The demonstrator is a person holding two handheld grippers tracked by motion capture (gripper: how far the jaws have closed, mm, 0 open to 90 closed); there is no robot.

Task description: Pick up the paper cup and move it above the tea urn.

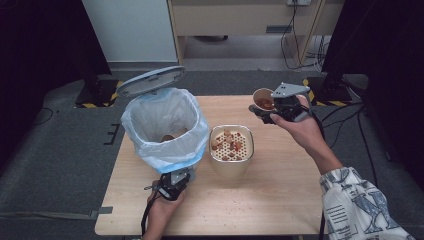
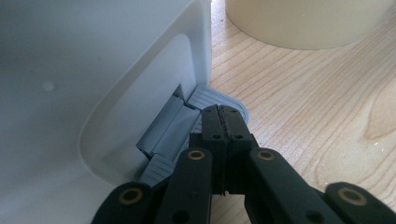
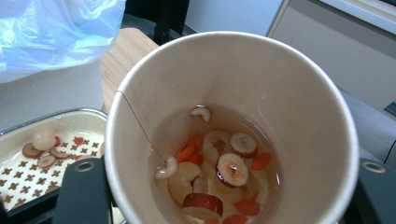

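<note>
You are partway through emptying the paper cup (image 1: 263,99): your right gripper (image 1: 280,111) has its jaws clamped on the cup's wall and holds it in the air above the far right of the table (image 1: 280,200), tipped a little toward the strainer container (image 1: 231,145) — liquid, red date slices and orange bits sit at its bottom. Your left gripper (image 2: 223,122), jaws closed together with nothing between them, presses its tip on the grey pedal (image 2: 210,100) of the bin (image 1: 165,127), whose lid (image 1: 150,81) stands up. Next, likely, carry the cup left over the strainer and tilt slowly. Your right forearm reaches up from the lower right, wrist bent inward.
</note>
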